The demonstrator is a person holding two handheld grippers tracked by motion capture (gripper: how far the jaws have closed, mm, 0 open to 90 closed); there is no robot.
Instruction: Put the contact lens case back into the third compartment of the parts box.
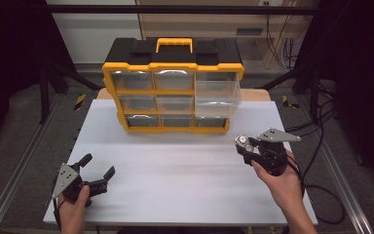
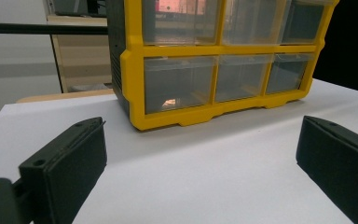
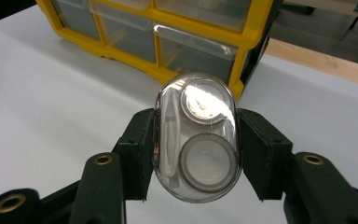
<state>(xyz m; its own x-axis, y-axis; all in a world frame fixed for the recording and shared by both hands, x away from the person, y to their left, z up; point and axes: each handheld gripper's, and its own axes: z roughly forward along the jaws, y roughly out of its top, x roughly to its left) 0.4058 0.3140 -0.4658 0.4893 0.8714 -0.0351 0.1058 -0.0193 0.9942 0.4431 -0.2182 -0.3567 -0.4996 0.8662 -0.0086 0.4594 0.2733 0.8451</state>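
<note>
Clear oval plastic case (image 3: 196, 137) with two round wells, clamped between the right gripper (image 3: 196, 154) pads; left gripper (image 1: 96, 171) spread wide, empty, yellow organizer (image 2: 223, 70) ahead.

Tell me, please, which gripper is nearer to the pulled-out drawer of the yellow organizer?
Right. The right gripper, shut on a clear oval case, is just in front of the pulled-out drawer. The left gripper sits open at the table's near left corner.
</note>
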